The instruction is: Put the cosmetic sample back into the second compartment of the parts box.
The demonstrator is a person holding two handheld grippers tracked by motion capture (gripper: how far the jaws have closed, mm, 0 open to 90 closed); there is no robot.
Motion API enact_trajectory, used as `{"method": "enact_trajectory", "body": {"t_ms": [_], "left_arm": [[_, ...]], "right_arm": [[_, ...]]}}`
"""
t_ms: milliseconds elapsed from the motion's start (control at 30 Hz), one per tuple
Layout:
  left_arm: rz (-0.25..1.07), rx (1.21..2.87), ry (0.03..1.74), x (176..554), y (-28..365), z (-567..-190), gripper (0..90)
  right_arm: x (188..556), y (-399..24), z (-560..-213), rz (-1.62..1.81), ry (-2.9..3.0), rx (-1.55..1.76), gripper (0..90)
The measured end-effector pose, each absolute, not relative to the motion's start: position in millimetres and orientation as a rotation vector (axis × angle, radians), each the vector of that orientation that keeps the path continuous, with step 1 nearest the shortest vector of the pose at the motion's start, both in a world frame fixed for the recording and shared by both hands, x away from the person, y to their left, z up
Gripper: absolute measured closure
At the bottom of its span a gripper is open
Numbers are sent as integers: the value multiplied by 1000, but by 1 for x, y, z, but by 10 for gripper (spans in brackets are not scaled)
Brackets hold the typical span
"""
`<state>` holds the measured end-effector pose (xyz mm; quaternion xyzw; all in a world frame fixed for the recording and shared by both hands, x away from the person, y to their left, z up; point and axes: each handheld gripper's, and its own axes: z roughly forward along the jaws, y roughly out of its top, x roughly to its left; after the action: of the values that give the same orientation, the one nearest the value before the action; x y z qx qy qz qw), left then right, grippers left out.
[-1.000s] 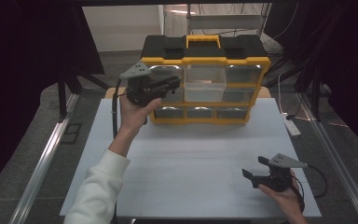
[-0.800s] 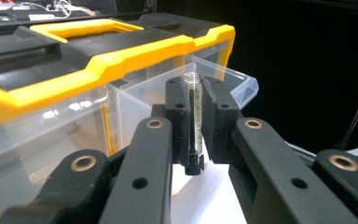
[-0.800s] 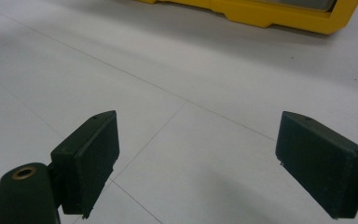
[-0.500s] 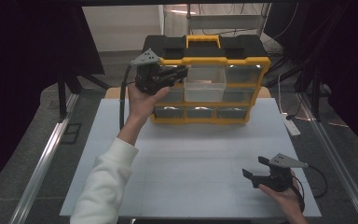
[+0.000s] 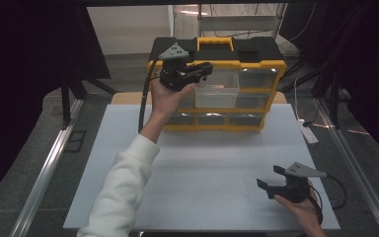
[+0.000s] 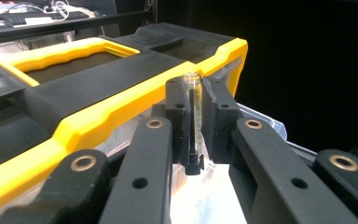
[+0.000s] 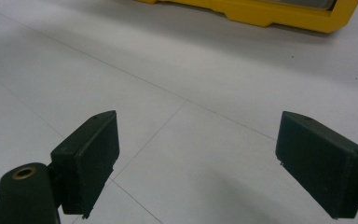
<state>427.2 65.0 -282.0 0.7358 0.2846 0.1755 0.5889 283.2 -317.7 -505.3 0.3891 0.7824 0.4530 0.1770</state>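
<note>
L gripper [image 5: 205, 66] is holding up at the top front edge of the organizer case [image 5: 256, 54], jaws clamped on a slim clear tube [image 6: 193, 116]. In the left gripper view the tube is standing between the two pads, long axis running along the jaws' own length, open rim poking just past the tips, lower end sitting near a small black nub between the pads. Looks like glass or clear plastic; can't tell if anything is inside.

Key relation: one clear drawer [image 5: 217, 89] is standing pulled out of the case, and it is lying just below and ahead of the L jaws; pale drawer floor is showing under the tube in the left gripper view. Case's yellow lip [image 6: 121, 109] is running just beside the jaws, to their left in that view, not touching as far as I can tell.

R gripper [image 5: 269, 185] is resting low over the white desk [image 5: 217, 168], jaws wide apart, nothing between them, well apart from the case. So L hand is far nearer.

Judgement: step in hand = dropping tube into open drawer. Next move prob. needs tips dipping toward the drawer mouth before release; tube is slim, could roll or tip out.
</note>
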Motion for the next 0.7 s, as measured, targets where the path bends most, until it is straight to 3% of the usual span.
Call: {"method": "enact_trajectory", "body": {"t_ms": [300, 333, 433, 567, 700], "left_arm": [[392, 1702, 681, 433, 62, -287, 799], [380, 1704, 659, 433, 62, -288, 751], [388, 1688, 642, 431, 64, -288, 471], [370, 1685, 659, 425, 69, -287, 228], [420, 1710, 678, 417, 74, -287, 133]], "right_arm": [[283, -318, -505, 1281, 2215, 1102, 137], [283, -318, -505, 1281, 2215, 1101, 137], [283, -318, -506, 1280, 2215, 1102, 137], [283, -317, -506, 1278, 2217, 1103, 137], [283, -317, -506, 1277, 2217, 1103, 137]]}}
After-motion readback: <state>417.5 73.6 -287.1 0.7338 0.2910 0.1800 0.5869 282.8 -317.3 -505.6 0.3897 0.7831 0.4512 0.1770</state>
